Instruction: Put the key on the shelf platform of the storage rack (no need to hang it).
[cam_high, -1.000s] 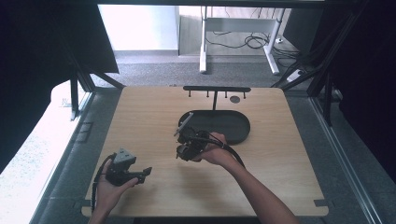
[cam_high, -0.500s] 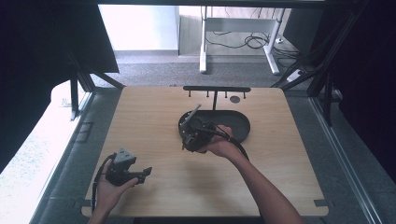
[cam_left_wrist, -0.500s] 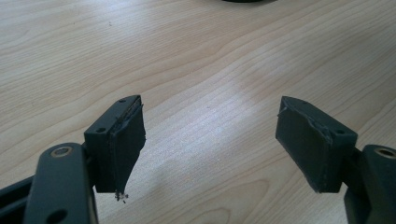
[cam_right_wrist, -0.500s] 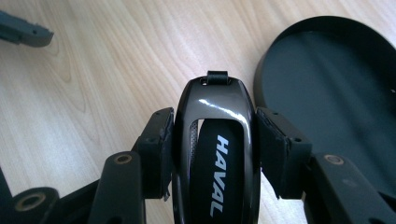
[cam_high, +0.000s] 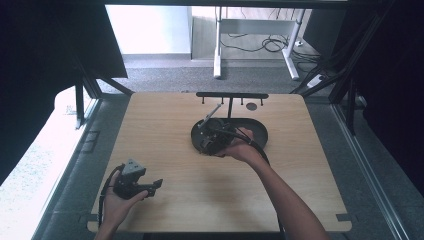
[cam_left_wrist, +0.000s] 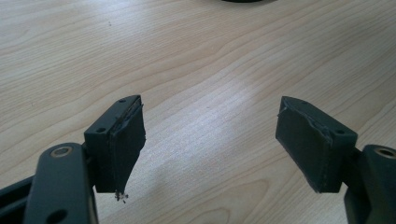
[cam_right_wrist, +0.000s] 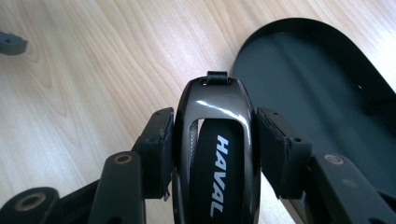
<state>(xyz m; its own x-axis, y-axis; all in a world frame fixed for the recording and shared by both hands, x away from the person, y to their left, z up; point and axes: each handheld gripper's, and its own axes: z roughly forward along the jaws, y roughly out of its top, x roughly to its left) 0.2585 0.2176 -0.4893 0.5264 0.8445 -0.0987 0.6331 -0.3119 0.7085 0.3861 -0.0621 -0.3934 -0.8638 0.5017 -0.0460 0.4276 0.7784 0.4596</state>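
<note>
right tool (cam_right_wrist: 212, 140) clenching glossy black key fob (cam_right_wrist: 214, 140) by its flanks, lettered face up, holding it over wooden surface (cam_high: 175, 130) at rim of dark oval tray (cam_right_wrist: 317, 93), likely for placing there. fob smooth, rounded, loop at tip. left tool (cam_left_wrist: 210, 140) resting low near front edge, released, pads (cam_left_wrist: 126, 140) matte, frayed, gripping nothing.

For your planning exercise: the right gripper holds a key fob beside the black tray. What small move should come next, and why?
Probably carry the key fob a little further over the tray toward the rack behind it. The right gripper is clamped on the fob's sides, at the tray's near-left edge. The left gripper is open and idle.
</note>
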